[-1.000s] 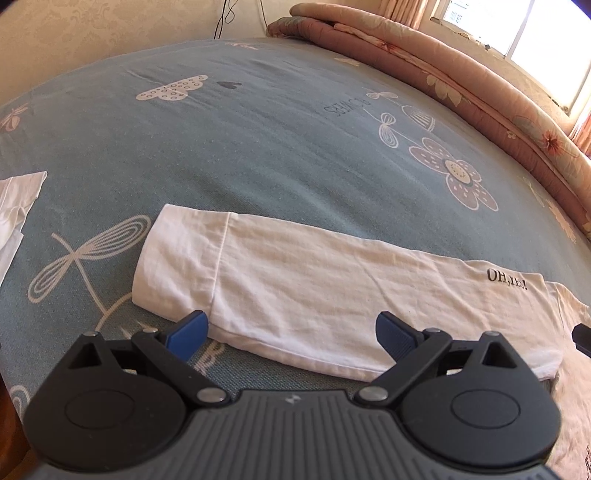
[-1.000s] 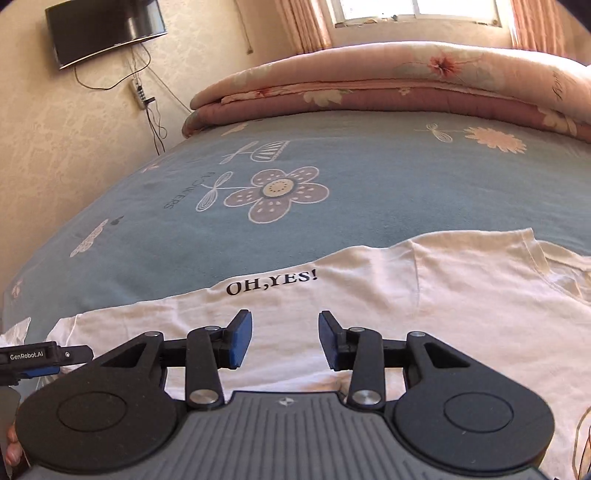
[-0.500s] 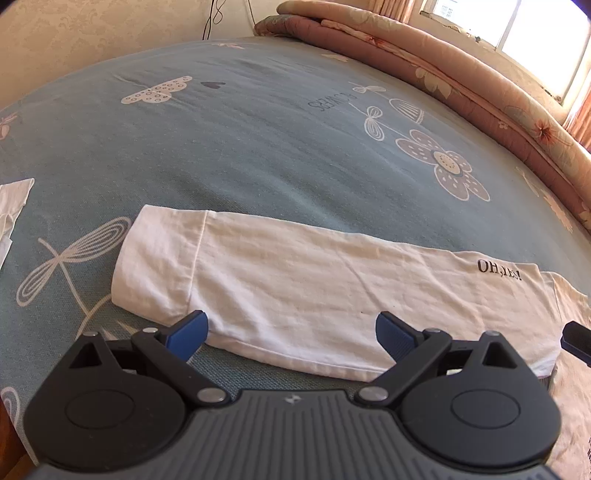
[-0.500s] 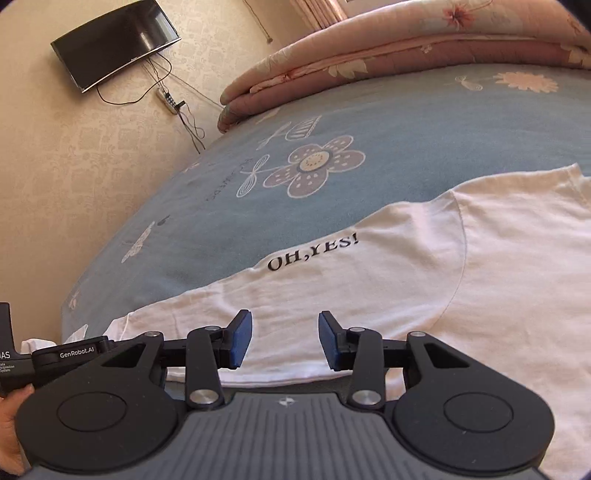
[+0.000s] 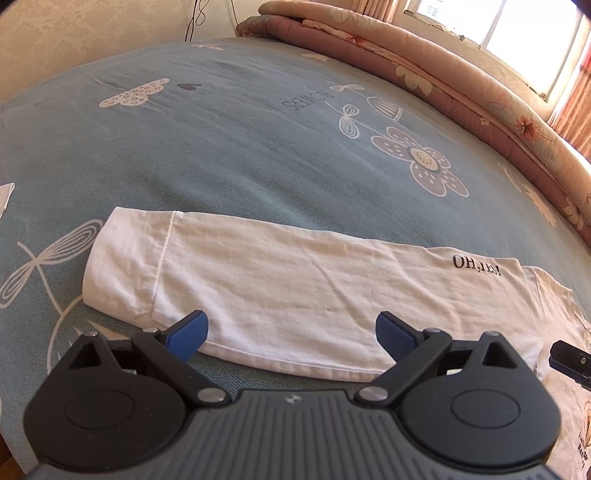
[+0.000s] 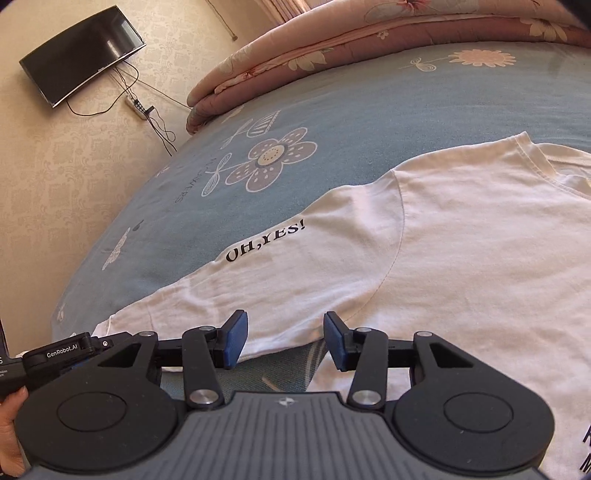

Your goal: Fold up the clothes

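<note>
Left wrist view, white long-sleeved shirt (image 5: 295,291), sleeve outstretched, "OH,YES!" print

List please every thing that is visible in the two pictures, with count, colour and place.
shirt: one, white, on the bed, long sleeve stretched out
bed: one, blue sheet with flowers
quilt: one, pink, folded at far edge
TV: one, black, on wall
power strip: one, white, on wall under TV
window: one, bright, behind quilt
hand: one, bottom left in right view
left tool: open, over sleeve edge
right tool: opening, at sleeve edge, nothing gripped
</note>
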Available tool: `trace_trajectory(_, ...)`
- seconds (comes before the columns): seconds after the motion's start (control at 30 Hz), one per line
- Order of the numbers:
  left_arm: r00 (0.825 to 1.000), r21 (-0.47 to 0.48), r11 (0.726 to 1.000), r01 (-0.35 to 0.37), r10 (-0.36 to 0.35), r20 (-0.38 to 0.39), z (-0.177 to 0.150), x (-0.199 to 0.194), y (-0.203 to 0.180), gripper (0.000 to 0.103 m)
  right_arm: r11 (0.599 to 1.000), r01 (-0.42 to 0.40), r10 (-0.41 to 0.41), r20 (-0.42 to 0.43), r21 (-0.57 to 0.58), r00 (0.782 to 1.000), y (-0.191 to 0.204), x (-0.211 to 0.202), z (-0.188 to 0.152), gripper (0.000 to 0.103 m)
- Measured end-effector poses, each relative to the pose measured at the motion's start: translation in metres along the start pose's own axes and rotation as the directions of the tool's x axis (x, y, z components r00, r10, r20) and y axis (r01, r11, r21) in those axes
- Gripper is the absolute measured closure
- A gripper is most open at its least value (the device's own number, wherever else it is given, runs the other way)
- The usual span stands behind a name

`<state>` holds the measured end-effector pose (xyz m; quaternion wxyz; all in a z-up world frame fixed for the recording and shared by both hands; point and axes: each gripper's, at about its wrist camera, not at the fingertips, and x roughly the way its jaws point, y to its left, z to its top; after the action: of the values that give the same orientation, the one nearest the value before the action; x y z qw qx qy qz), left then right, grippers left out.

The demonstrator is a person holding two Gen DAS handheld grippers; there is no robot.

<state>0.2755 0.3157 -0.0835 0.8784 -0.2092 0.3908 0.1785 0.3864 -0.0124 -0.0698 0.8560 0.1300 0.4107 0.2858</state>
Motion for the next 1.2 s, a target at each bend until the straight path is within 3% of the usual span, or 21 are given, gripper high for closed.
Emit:
trace_trajectory(0.17,0.987,0.170,0.984,0.056,-0.080,0.138,-0.011,-0.016,-0.034,0.006,0.954,0.197,-0.193,0.039,-0.228,0.980,0.010,-0.001,-0.012,0.052)
trace_trajectory(0.27,0.974,0.369,0.927,0.058,-0.135,0.184,-0.027,-0.020,-0.073,0.005,0.927,0.247,-0.241,0.056,-0.283,0.969,0.008,-0.002,-0.019,0.052)
trace_trajectory(0.43,0.973,0.569,0.822,0.036,-0.159,0.169,-0.053,-0.007,-0.128,0.005,0.941,0.227,-0.216,0.068,-0.252,0.974,-0.002,-0.007,-0.015,0.053)
trace_trajectory(0.63,0.966,0.672,0.741,-0.013,-0.165,0.200,-0.070,0.004,-0.165,0.005,0.985,0.095,-0.090,0.038,-0.143,0.995,-0.023,-0.018,-0.007,0.053)
trace_trajectory(0.73,0.970,0.716,0.698,0.017,-0.186,0.158,-0.076,0.007,-0.177,0.005,0.996,0.056,-0.053,0.034,-0.074,0.998,-0.039,-0.022,-0.004,0.053)
trace_trajectory(0.8,0.970,0.729,0.685,0.007,-0.182,0.161,-0.079,0.013,-0.186,0.005,0.999,0.035,-0.033,0.033,-0.037,0.999,-0.047,-0.024,-0.003,0.052)
trace_trajectory(0.93,0.960,0.760,0.644,-0.087,-0.150,0.237,-0.086,0.022,-0.197,0.005,1.000,-0.027,0.027,0.038,0.009,0.999,-0.057,-0.027,-0.004,0.052)
trace_trajectory(1.0,0.953,0.759,0.644,-0.102,-0.156,0.260,-0.087,0.024,-0.198,0.005,0.999,-0.042,0.042,0.044,0.006,0.998,-0.058,-0.029,-0.004,0.052)
trace_trajectory(1.1,0.950,0.742,0.667,-0.075,-0.177,0.256,-0.085,0.028,-0.199,0.005,0.999,-0.050,0.051,0.052,-0.013,0.997,-0.058,-0.030,-0.005,0.052)
trace_trajectory(1.2,0.947,0.738,0.672,-0.062,-0.193,0.255,-0.083,0.027,-0.200,0.005,0.995,0.019,-0.012,0.067,-0.100,0.998,-0.053,-0.024,-0.007,0.052)
